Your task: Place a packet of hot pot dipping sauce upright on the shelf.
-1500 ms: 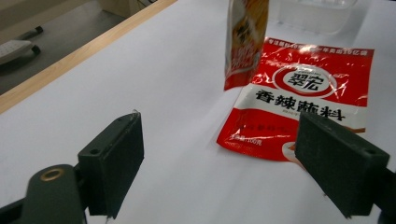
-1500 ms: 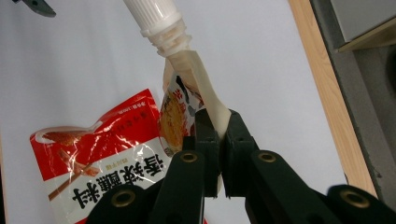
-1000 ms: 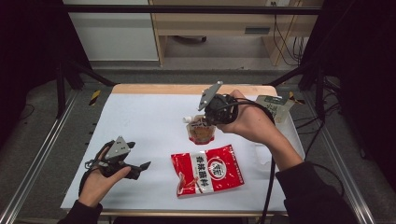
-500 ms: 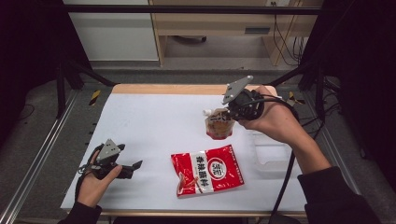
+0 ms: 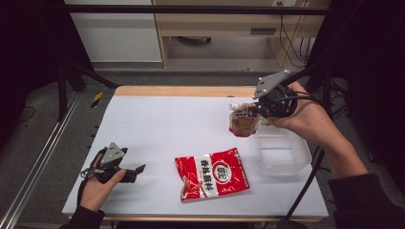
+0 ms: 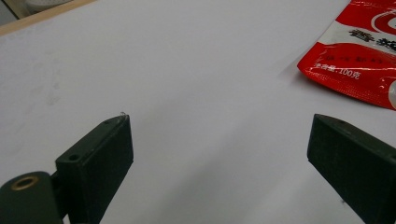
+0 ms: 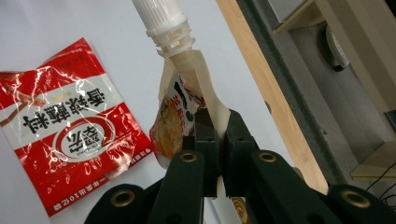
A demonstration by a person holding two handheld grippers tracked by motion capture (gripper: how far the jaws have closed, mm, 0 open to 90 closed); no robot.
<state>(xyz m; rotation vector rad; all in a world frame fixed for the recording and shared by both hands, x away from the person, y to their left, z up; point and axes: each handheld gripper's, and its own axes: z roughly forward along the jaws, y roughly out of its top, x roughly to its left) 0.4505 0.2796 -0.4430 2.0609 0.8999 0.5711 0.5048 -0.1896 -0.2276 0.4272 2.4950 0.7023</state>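
The left gripper (image 5: 125,172) sits low on the near left part of the white worktop (image 5: 162,129), held in the person's left hand (image 5: 98,183). Its jaws are wide apart and hold nothing. In the left gripper view, bare white worktop lies between them, and a corner of the red packet (image 6: 362,56) shows up at the right.

The red packet (image 5: 211,174) lies flat near the front of the worktop, in the middle. It is red and white with big letters on it.

Next comes a small pouch with a white spout (image 5: 242,120). It hangs in the air above the worktop, far right side, just beside a clear plastic box (image 5: 282,153). The right gripper (image 5: 258,112) holds it. In the right gripper view, the jaws are squeezed tight on the pouch's edge, and the spout's white cap (image 7: 161,18) points away from them. The person's right hand (image 5: 305,117) holds this gripper up.
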